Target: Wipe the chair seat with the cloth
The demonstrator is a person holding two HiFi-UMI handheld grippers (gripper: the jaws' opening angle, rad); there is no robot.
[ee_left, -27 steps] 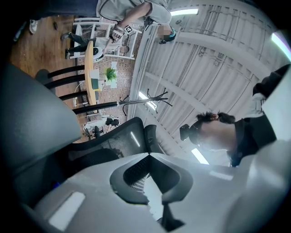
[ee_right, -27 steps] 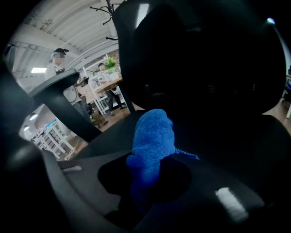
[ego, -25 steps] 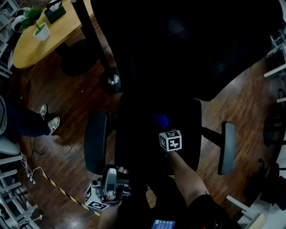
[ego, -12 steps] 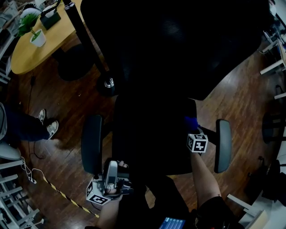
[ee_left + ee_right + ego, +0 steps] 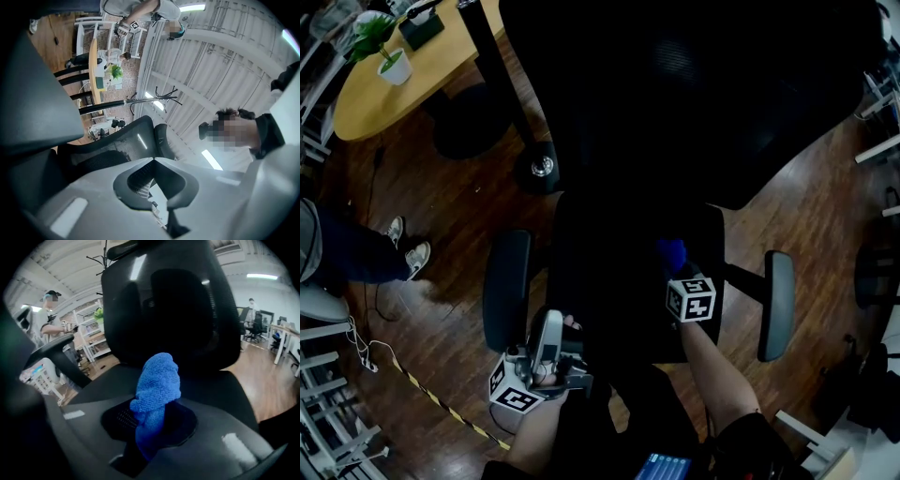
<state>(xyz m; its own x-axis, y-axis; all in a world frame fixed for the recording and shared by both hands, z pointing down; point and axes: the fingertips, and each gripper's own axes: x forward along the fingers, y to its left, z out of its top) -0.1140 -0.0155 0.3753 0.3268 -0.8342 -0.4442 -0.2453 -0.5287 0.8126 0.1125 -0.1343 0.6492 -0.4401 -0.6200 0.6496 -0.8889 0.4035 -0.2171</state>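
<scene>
**Blue cloth held over the right side of the chair seat**

From the head view the chair seat (image 5: 619, 281) looks very dark. The cloth (image 5: 672, 253) is only a small blue spot over the right part of the seat, close to the backrest (image 5: 694, 94). The right gripper (image 5: 675, 269) is just behind the cloth. From up here I cannot tell if the cloth touches the seat.

The right gripper view shows much more. The right gripper (image 5: 152, 420) has its jaws squeezed on the cloth (image 5: 157, 385). The cloth is bunched up and sticks out past the jaw tips like a little blue lump. The seat and the tall black backrest (image 5: 168, 301) are right behind it.

The left gripper (image 5: 549, 330) is down at the front left corner of the seat, beside the left armrest (image 5: 506, 289). Only the left gripper view shows its jaws. The left gripper (image 5: 152, 160) has its tips pressed together with nothing between them. It points up at the mesh backrest (image 5: 117, 150) and the ceiling.

Far to the left of the seat, the head view shows a wooden table (image 5: 403, 94) with a potted plant (image 5: 389, 58) on it.
</scene>
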